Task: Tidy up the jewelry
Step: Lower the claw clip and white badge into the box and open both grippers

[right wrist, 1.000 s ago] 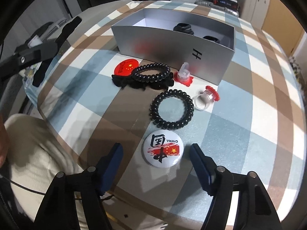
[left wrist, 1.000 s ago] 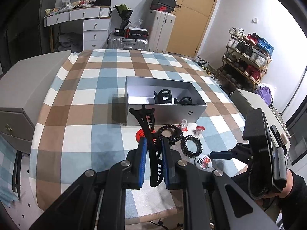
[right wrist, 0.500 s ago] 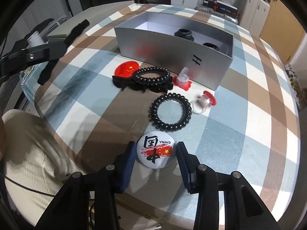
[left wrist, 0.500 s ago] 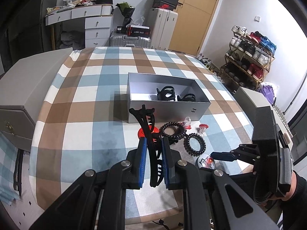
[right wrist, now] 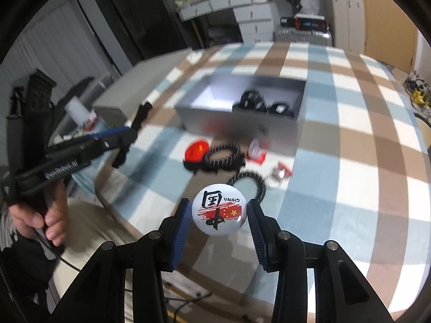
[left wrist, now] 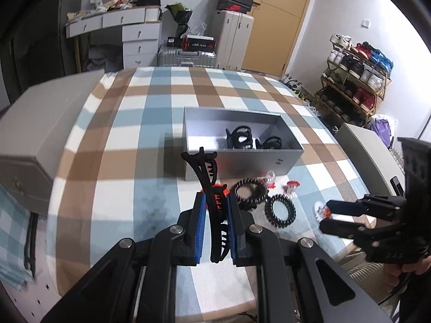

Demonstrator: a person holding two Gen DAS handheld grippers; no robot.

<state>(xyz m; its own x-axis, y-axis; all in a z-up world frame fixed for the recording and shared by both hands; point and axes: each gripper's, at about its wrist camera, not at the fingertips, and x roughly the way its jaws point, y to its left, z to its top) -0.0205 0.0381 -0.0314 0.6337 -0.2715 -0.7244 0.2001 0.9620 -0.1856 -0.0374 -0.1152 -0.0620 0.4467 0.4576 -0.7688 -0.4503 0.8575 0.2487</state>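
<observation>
Right gripper [right wrist: 219,211] sits low centre of its own view, blue pads clamped on either edge of a round white pin badge [right wrist: 218,210] printed with a black brush character, a red flag and the word CHINA. The jaws stand partly closed, gripping that badge and holding it clear of the checked tablecloth [right wrist: 350,140].

Left gripper [left wrist: 214,215], bottom centre of its view, is squeezed nearly together on a long black hair claw clip [left wrist: 207,185], which sticks up from between the pads toward the middle of the frame, teeth to the right.

Behind it, centre frame, an open silver box [left wrist: 269,158] sits on the cloth with two black claw clips [left wrist: 241,138] inside, toward its right half. Just in front of the box, on the cloth: a black spiral hair tie [left wrist: 249,192] beside a red round badge [right wrist: 196,149], a second black spiral hair tie [left wrist: 280,211] lower right of the first, and two small clear pieces with red bases [left wrist: 291,185], too blurred to name.

At the right edge of the left view, the right gripper's black fingers [left wrist: 347,207] show the badge as a white spot at their tips. A hand [right wrist: 51,215] grips the left tool's handle at the lower left of the right view.
</observation>
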